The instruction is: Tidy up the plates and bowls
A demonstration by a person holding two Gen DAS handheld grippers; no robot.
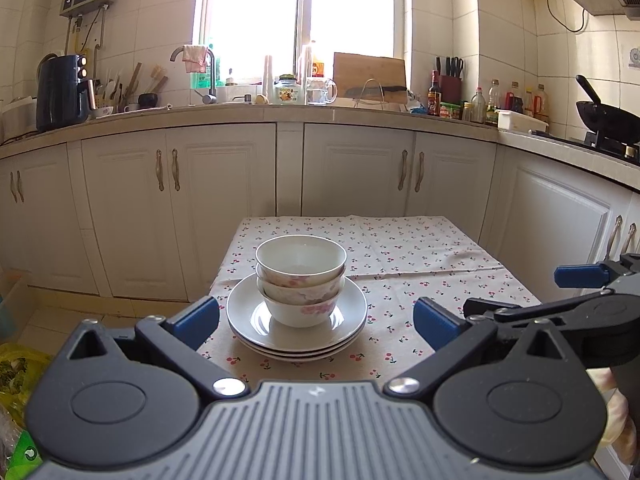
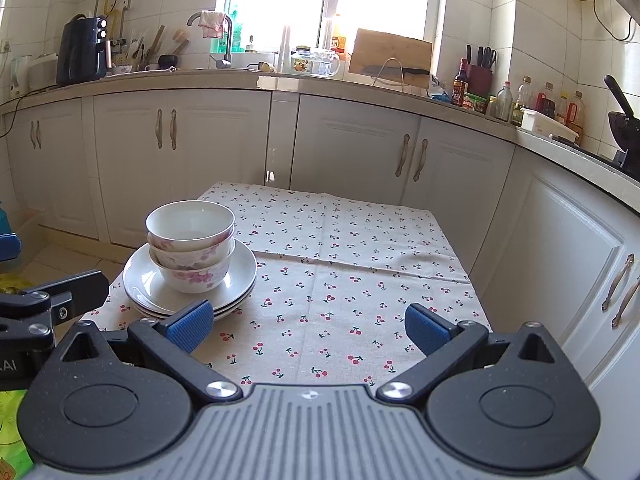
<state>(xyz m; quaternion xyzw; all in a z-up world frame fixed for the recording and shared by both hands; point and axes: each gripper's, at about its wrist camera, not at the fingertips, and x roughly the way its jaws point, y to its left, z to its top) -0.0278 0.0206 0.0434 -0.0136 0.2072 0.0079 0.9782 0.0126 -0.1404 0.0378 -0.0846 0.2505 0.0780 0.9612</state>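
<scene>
The lowest plates are showing only as thin rims under the top one, so their count is hard to settle; three rims seem to be peeking out. The inner bowls are mostly hiding inside one another, three of them nesting upright on the plate stack, with pink flower prints showing on the lower ones. The near edge of the tabletop, covered in a cherry-print cloth, is being cut off by each tool's body.

The left wrist view is showing the stack almost dead ahead, sitting between and just beyond the blue pads of the left tool, whose jaws are standing wide apart and gripping nothing. It is also catching the right tool at its right edge, with part of a hand behind it.

The right wrist view is placing the stack off to the left, near the left pad, with bare cloth lying ahead of the right tool, also spread wide and empty. The left tool is appearing only partly at that view's left edge.
</scene>
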